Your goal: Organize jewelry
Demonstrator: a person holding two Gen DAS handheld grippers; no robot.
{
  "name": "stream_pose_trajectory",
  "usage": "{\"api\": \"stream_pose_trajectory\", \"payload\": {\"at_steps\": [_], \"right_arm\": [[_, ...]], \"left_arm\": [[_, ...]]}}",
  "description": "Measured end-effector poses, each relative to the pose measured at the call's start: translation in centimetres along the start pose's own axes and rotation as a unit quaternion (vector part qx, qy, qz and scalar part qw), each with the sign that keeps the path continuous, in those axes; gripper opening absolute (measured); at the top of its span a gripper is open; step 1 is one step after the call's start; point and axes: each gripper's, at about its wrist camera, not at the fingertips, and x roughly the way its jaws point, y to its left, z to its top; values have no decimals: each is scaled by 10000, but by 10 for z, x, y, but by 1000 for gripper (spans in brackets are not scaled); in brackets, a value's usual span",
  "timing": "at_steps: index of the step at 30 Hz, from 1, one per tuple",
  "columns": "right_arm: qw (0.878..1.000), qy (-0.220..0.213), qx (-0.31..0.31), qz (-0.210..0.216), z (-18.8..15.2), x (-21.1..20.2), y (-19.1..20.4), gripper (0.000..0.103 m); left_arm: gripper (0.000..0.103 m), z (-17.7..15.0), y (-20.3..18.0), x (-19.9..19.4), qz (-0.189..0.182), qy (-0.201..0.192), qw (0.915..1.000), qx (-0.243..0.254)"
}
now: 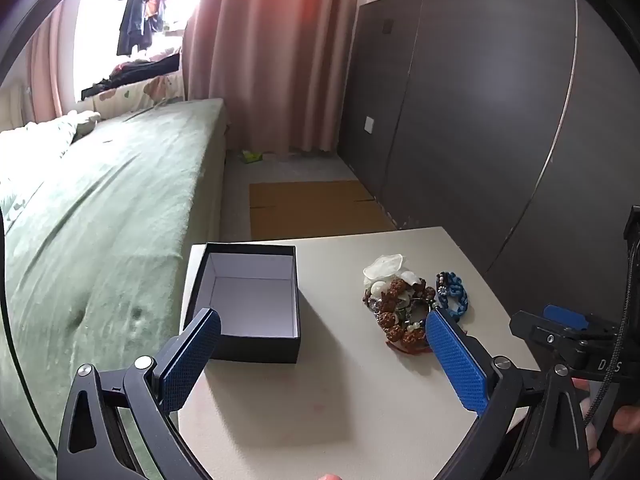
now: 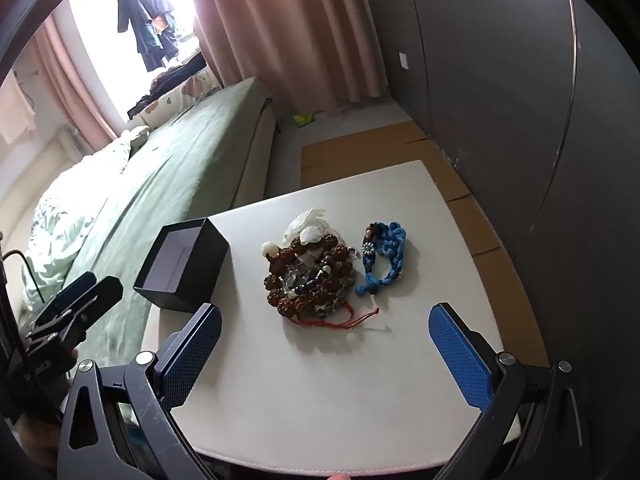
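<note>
An open black box (image 1: 248, 300) with a white, empty inside stands at the left of the white table (image 1: 340, 392); it also shows in the right wrist view (image 2: 182, 266). A heap of brown bead bracelets (image 2: 310, 276) with a red cord and a white piece lies mid-table, also in the left wrist view (image 1: 400, 312). A blue braided bracelet (image 2: 382, 258) lies just right of the heap, also in the left wrist view (image 1: 452, 294). My left gripper (image 1: 322, 354) is open, above the table's near part between box and heap. My right gripper (image 2: 324, 346) is open, just short of the heap.
A bed with a green cover (image 1: 100, 220) runs along the table's left side. A dark wardrobe (image 1: 480, 100) stands at the right. Flat cardboard (image 1: 312, 208) lies on the floor beyond the table. Pink curtains (image 1: 272, 48) hang at the back.
</note>
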Motion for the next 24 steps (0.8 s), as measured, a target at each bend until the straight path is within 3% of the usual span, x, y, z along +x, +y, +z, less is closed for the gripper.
{"api": "stream_pose_trajectory", "payload": {"at_steps": [5,24], "right_arm": [[10000,-95,-14,-23,-1,-3,-1,103],[9980,-500,-306,-229,1,-14,8,103]], "left_arm": [[102,3,-4,1,121,67,9997,204],[102,0,-5,-3,104,-63,9997,211]]}}
